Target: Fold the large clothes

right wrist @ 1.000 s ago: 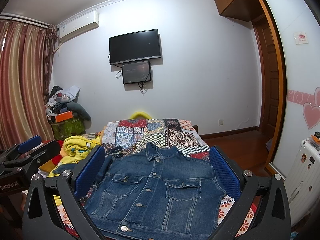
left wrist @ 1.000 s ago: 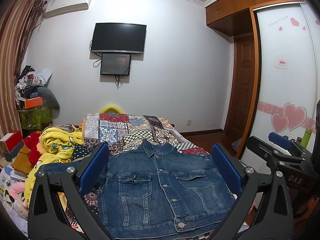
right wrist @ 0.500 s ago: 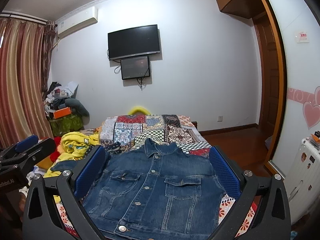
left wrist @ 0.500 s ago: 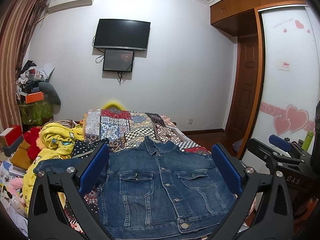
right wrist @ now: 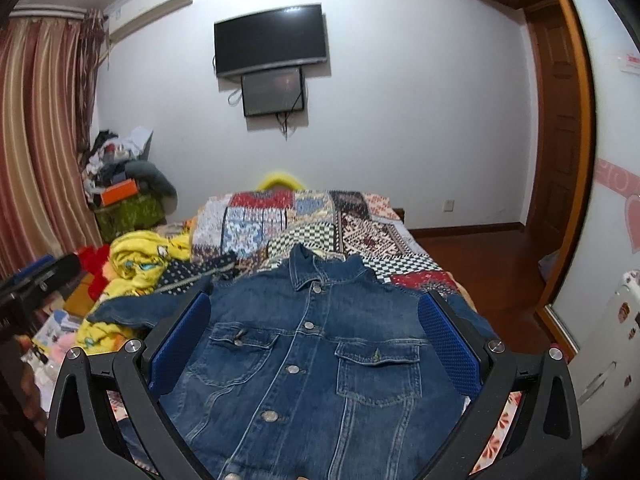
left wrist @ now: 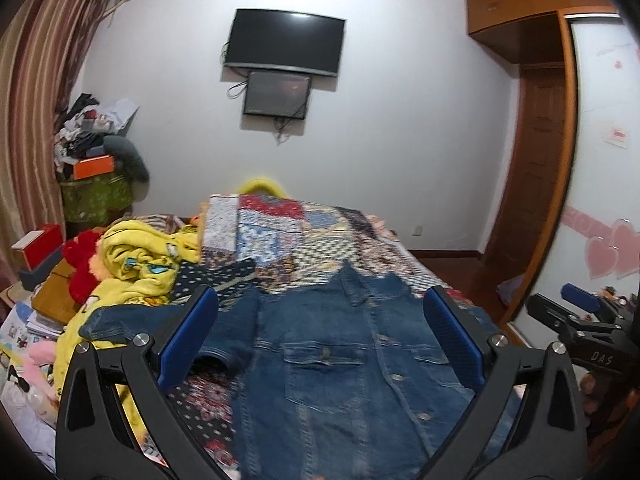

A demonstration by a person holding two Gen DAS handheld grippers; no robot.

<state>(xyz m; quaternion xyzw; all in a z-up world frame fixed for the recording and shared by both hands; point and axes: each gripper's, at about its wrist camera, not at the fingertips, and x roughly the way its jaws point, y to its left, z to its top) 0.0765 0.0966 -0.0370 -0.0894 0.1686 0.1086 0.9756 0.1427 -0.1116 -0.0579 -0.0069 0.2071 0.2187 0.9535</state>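
Right wrist view shows the patchwork bed (right wrist: 304,220) with the denim jacket (right wrist: 312,360) spread flat on its near part, front up, collar far, hem near; its long axis runs near to far; one sleeve (right wrist: 132,312) reaches left over the yellow blanket (right wrist: 136,260); right gripper (right wrist: 314,344) is spread and empty above the chest; left gripper (left wrist: 320,340), also spread and empty, is nearer that sleeve.
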